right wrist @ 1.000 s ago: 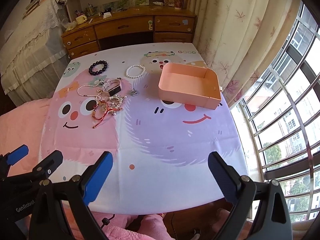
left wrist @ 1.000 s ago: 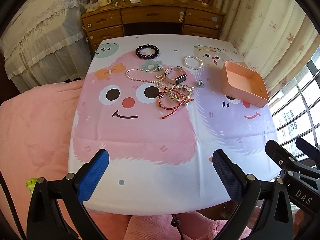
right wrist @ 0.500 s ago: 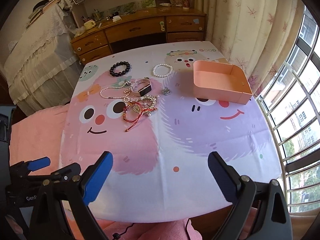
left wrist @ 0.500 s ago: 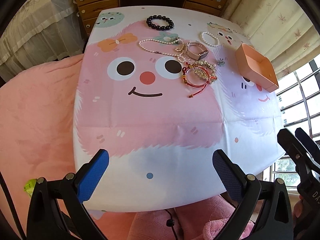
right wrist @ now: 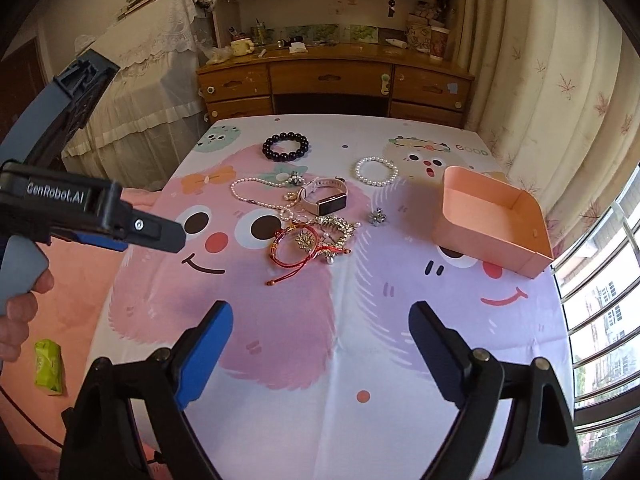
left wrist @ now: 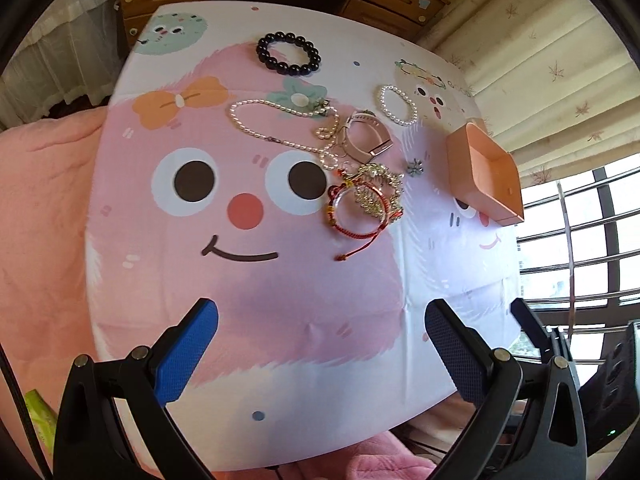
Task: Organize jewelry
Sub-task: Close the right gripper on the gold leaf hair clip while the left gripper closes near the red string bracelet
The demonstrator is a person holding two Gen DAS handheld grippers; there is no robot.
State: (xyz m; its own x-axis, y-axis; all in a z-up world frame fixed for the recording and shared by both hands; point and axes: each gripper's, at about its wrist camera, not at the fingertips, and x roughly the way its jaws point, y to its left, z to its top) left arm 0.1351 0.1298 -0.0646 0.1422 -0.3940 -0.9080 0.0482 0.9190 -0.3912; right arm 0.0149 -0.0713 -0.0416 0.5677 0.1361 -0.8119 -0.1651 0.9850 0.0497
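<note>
Jewelry lies mid-table on a cartoon-print cloth (left wrist: 280,300): a black bead bracelet (left wrist: 289,53), a pearl necklace (left wrist: 276,128), a small pearl bracelet (left wrist: 397,105), a pink watch (left wrist: 366,140), a tangle of red cord and gold bracelets (left wrist: 366,202) and a small silver charm (left wrist: 416,168). An empty pink tray (left wrist: 486,172) stands to their right. My left gripper (left wrist: 320,344) is open and empty above the near table edge. My right gripper (right wrist: 320,340) is open and empty, also near the front. The pile (right wrist: 316,240), watch (right wrist: 326,202) and tray (right wrist: 494,220) show in the right wrist view.
A wooden desk with drawers (right wrist: 336,84) stands behind the table. Curtains (right wrist: 540,80) and a window (right wrist: 600,300) are on the right. A pink bedspread (left wrist: 40,220) lies left of the table with a green packet (right wrist: 49,366) on it.
Both grippers have moved forward toward the jewelry, and the left one tilted downward. The left gripper now shows at the left of the right wrist view. Both stay open.
</note>
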